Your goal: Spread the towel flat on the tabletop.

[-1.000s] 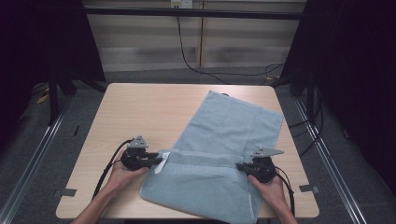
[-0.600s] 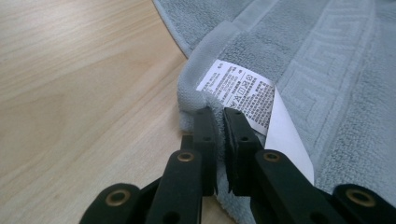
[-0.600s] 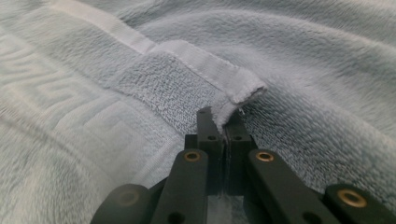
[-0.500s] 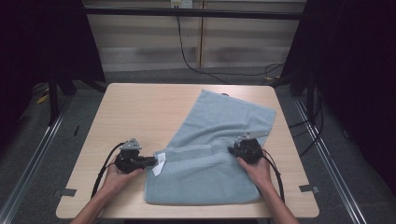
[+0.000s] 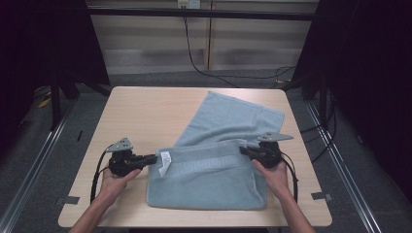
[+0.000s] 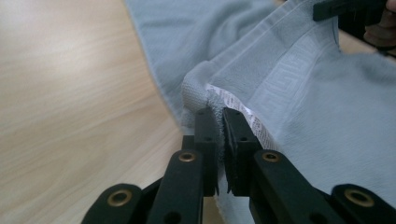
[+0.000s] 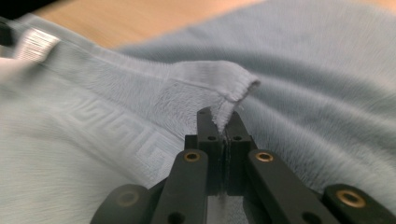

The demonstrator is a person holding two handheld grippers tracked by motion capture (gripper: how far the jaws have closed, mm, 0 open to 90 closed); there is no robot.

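A light blue-grey towel (image 5: 214,177) lies slantwise on the wooden table (image 5: 145,111), its far end reaching toward the back right. Its near hem is raised and stretched between both grippers. My left gripper (image 5: 154,158) is shut on the left corner, beside the white label (image 5: 165,163). In the left gripper view the jaws (image 6: 220,114) pinch the towel (image 6: 303,107) at the label (image 6: 243,114). My right gripper (image 5: 243,150) is shut on the right corner. The right gripper view has the jaws (image 7: 223,116) clamped on the folded corner of the towel (image 7: 327,70).
Bare tabletop lies to the left and far left of the towel. Cables trail from both grippers over the near table edge. Dark frame posts and floor cables stand around the table (image 5: 194,53).
Both hands have risen with the towel's near hem. The right gripper has moved away from the table's near edge, and the hem now hangs taut between the grippers.
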